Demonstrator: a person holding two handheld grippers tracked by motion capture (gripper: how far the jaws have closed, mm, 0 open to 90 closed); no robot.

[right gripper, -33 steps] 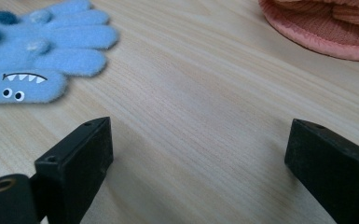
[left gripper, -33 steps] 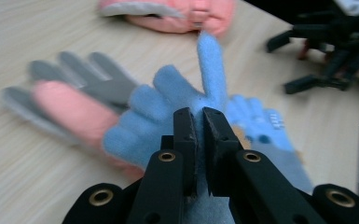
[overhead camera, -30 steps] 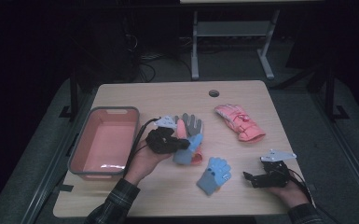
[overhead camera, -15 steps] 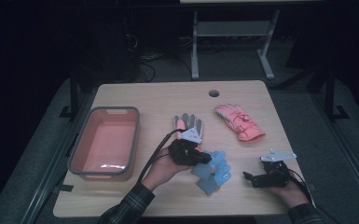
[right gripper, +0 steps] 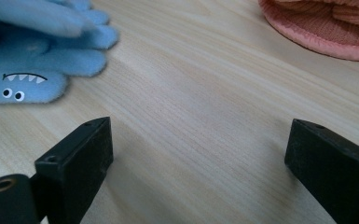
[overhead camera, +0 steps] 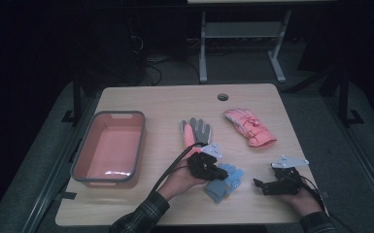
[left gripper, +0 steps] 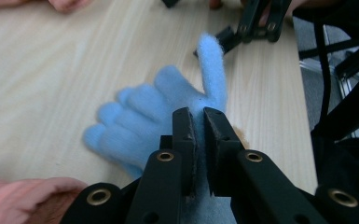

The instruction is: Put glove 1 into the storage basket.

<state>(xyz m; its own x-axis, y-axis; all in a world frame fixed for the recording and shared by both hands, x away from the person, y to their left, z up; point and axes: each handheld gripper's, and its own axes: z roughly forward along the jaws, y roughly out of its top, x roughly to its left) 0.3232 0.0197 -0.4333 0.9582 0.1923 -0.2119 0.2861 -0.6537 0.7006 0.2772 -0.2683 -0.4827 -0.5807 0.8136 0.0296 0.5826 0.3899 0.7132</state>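
My left gripper [overhead camera: 219,173] is shut on a light blue fleece glove [left gripper: 140,121], pinching its fabric near the thumb base between the pads, just above the table. It hangs over a second blue glove [overhead camera: 216,191] with a small cartoon face [right gripper: 32,70], near the front edge. The held glove's fingers [right gripper: 28,16] overlap that one. My right gripper [overhead camera: 262,184] rests on the table to the right, open, with bare wood between its fingers [right gripper: 74,158]. Its jaws point at the blue gloves.
A grey and pink glove [overhead camera: 196,131] lies mid-table behind my left gripper. A pink knitted glove [overhead camera: 248,127] lies at the back right, its cuff [right gripper: 321,28] beyond my right gripper. A pink tray [overhead camera: 80,160] with a grey rim stands at the left.
My left gripper has carried the blue glove from beside the grey and pink glove rightward and down onto the other blue glove. The right gripper has stayed put.
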